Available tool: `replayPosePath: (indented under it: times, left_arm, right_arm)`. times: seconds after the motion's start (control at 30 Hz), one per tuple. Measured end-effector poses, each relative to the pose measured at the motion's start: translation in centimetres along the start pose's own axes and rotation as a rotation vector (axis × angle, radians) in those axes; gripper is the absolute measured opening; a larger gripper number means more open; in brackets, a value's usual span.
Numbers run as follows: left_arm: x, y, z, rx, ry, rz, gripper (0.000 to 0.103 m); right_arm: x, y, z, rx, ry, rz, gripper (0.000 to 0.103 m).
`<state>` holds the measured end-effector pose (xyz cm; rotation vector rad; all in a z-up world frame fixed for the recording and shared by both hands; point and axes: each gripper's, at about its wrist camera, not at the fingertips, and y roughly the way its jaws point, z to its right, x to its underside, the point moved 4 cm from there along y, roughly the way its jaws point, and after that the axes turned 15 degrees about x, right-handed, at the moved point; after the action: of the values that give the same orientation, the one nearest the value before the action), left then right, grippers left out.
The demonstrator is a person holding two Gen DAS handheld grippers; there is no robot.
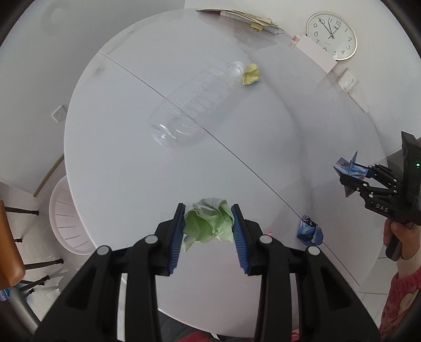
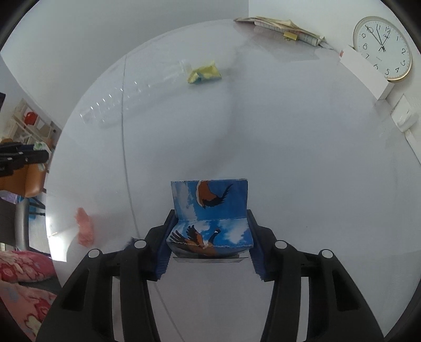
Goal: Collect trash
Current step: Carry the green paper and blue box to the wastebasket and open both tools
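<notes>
My left gripper [image 1: 208, 210] hangs above the round white table [image 1: 147, 184], shut on a crumpled green and white paper ball [image 1: 205, 229]. My right gripper [image 2: 210, 214] has its pads against both sides of a folded blue paper with bird pictures [image 2: 210, 197]. The left wrist view shows that right gripper [image 1: 347, 179] at the far right, holding the blue paper [image 1: 351, 165] off the table. Lying on the table are a clear plastic bottle [image 1: 194, 102], a yellow paper wad [image 1: 251, 74], a crumpled blue wrapper [image 1: 309, 231] and a pink scrap [image 2: 84, 226].
A wall clock [image 1: 332, 35], a white box [image 1: 315, 52] and a stack of papers [image 1: 242, 15] sit at the table's far edge. A white slatted basket [image 1: 65, 218] stands on the floor to the left, beside a brown chair [image 1: 10, 250]. A person's hand [image 1: 397, 234] grips the right tool.
</notes>
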<state>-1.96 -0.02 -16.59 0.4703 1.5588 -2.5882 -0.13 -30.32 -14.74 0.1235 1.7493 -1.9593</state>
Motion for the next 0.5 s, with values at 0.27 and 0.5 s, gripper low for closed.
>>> replayPosePath:
  times: [0.27,0.5]
  left_arm:
    - [1.8,-5.1,-6.3,-0.05,-0.087,0.083,0.034]
    - [3.4,-9.5,-13.1,-0.112,-0.171,0.133,0.034]
  right_arm:
    - [-4.9,-6.6,-12.4,-0.159,-0.069,0.137,0.05]
    - [-8.8,-8.0,-24.0,-0.282,-0.172,0.172,0.051]
